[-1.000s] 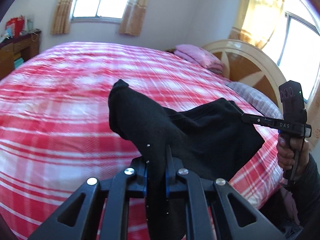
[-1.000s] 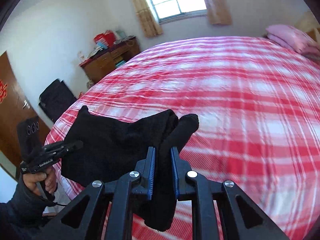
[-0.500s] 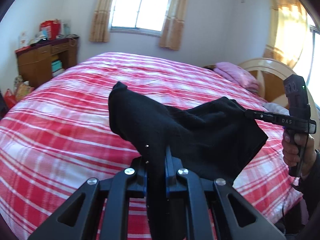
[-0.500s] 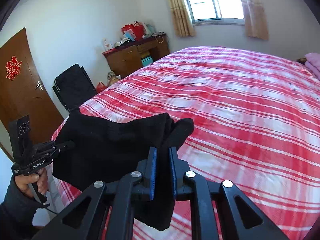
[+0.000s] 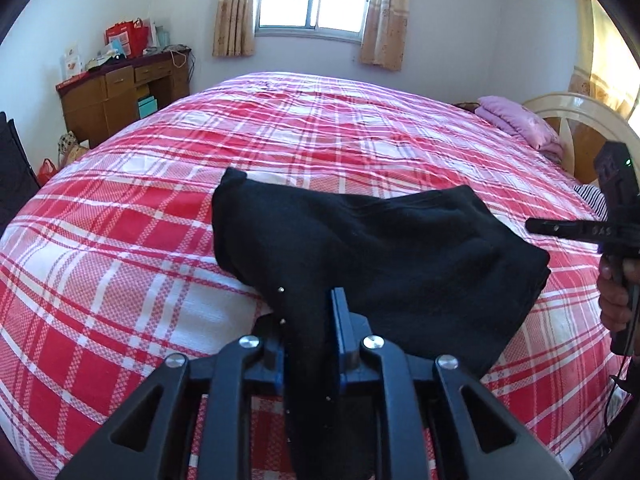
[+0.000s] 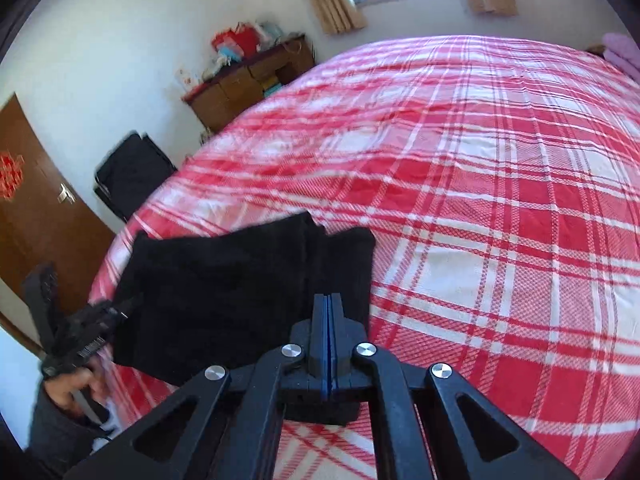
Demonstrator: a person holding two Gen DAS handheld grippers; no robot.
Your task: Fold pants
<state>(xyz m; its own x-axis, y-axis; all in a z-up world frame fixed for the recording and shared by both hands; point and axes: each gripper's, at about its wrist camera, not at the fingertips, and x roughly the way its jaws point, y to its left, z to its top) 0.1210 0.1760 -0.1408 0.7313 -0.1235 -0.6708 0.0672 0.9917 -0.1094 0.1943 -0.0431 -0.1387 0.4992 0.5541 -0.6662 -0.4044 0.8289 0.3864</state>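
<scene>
Bedroom: left gripper (image 5: 310, 312) opening around black pants (image 5: 380, 240) over plaid bed (image 5: 120, 240); right gripper (image 6: 328, 312) clenched empty.

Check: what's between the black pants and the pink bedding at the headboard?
Only bare red plaid bedspread lies between the black pants and the pink bedding. The left wrist view shows the whole stretch.

Your right tongs (image 6: 328, 304) have let go: the pads now press flat together with nothing between them, where a second ago they pinched the black pants (image 5: 380, 248). That freed corner has dropped onto the plaid bed (image 5: 120, 240). Your left tongs (image 5: 310, 316) are opening, cloth between them. In the left view your right tongs stand clear of the pants' edge.
</scene>
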